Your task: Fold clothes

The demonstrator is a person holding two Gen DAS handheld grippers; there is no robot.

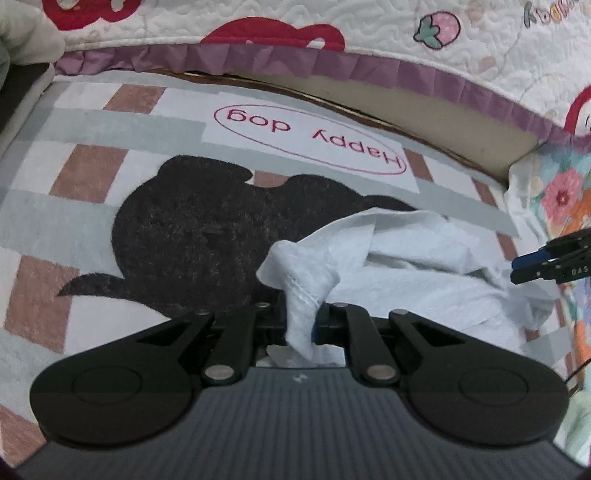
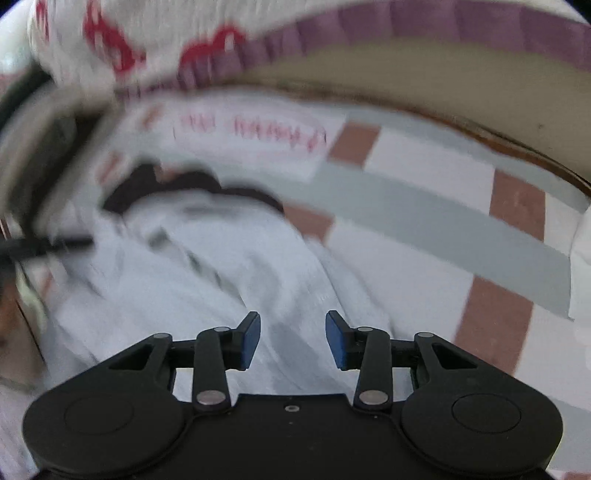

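A white garment (image 1: 413, 273) lies crumpled on a checked rug (image 1: 74, 206) that bears a black dog shape and the words "Happy dog". My left gripper (image 1: 301, 317) is shut on a hemmed edge of the garment, and that pinched fold stands up off the rug. The right gripper (image 1: 532, 264) shows at the right edge of the left wrist view, beside the garment. In the blurred right wrist view the right gripper (image 2: 292, 339) hovers over the white garment (image 2: 229, 273) with its blue pads apart and no cloth pinched between them.
A quilted bedspread (image 1: 369, 33) with a purple frill hangs along the far side, over a beige bed base (image 1: 424, 122). A floral cloth (image 1: 561, 199) lies at the right edge. The rug (image 2: 424, 236) runs on bare to the right of the garment.
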